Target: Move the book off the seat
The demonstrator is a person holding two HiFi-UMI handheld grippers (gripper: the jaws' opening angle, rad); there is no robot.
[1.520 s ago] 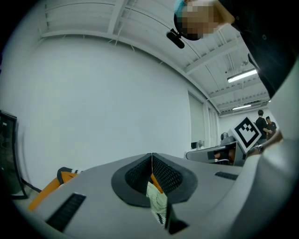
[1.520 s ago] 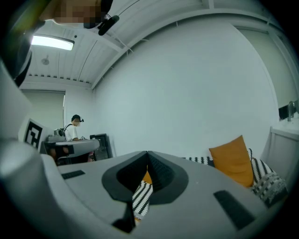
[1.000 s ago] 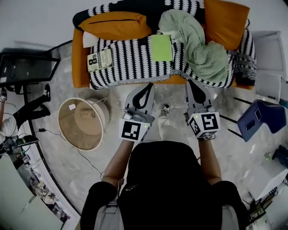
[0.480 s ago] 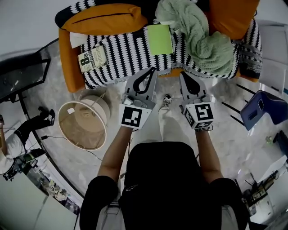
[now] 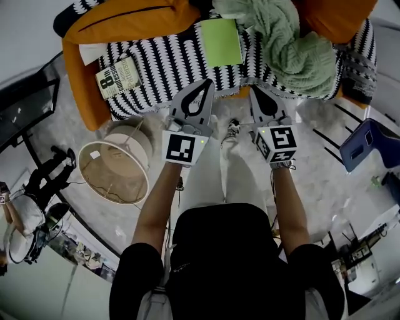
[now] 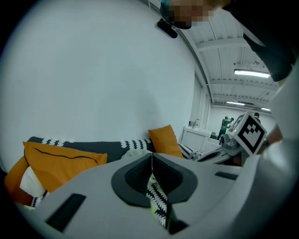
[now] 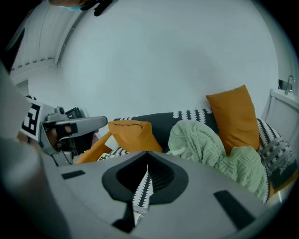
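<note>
Head view, looking steeply down; person stands before an orange sofa (image 5: 78,87) draped in a black-and-white striped throw (image 5: 169,62).

Left gripper (image 5: 207,84): jaws pressed together, tips meeting, nothing pinched; in its own view only a sliver of the throw shows through the slot below the tips. Right gripper (image 5: 255,89): jaws likewise pressed together and empty. Both point toward the sofa, side by side, tips over the front edge of the throw; neither touches a book.

Two books on the seat; green book (image 5: 220,42) lies flat on the throw near the seat's middle, beyond the gripper tips and roughly between them, its right edge just beside a heaped green blanket (image 5: 294,47). Paperback (image 5: 119,76) with a large 8 on its cover lies flat at the seat's left end, close to the sofa arm and just in front of a long orange cushion (image 5: 125,22); well apart from both grippers.

Second orange cushion (image 5: 337,15) stands at the right end behind the blanket. On the floor: a lampshade (image 5: 112,172) tipped on its side left of the left gripper; a blue chair (image 5: 365,147) at the right edge.
</note>
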